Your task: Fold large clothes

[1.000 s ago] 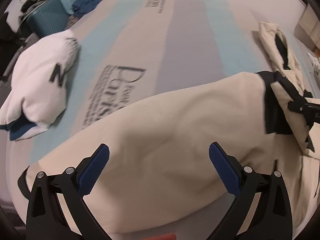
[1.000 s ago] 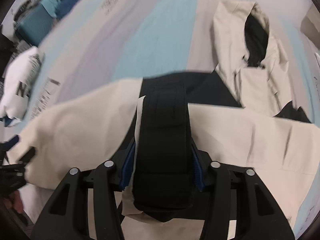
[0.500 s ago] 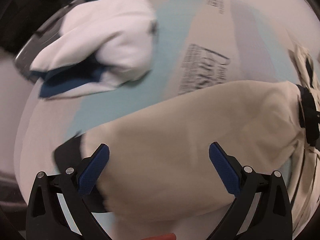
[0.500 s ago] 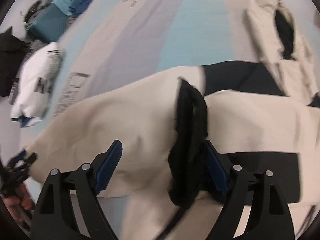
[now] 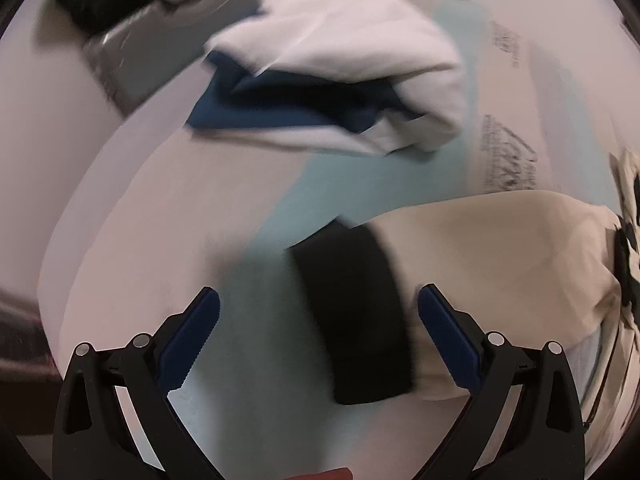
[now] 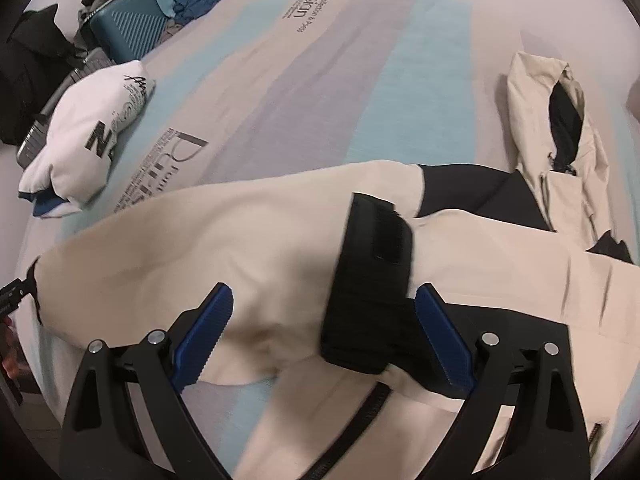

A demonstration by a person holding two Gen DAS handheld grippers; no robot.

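My left hand-held gripper (image 5: 318,330) is spread wide and grips nothing; the black cuff (image 5: 352,316) of the cream jacket's (image 6: 208,256) sleeve lies flat on the bed (image 5: 248,184) between its blue pads (image 5: 192,338), untouched. My right hand-held gripper (image 6: 324,334) is just as wide open and also empty, with the other black cuff (image 6: 370,284) sitting close against its right pad; I cannot tell whether they touch.

I judge the fold to be at an early stage. The jacket lies across the striped bedspread with one sleeve laid over the body, so the sleeves look partly brought in. The hood (image 6: 558,128) is spread out at the far end, and the body has not been doubled over. What is left, as I read it, is squaring the sleeves, tucking the hood and folding the body.

The right wrist view gives me almost the whole garment, the hood, the zip edge near the bottom, and the teal suitcase (image 6: 128,32) at the far corner. The left view shows only one cuff end of the jacket, blurred. It does show closer the folded white garment (image 5: 344,52) with a dark blue layer beneath.
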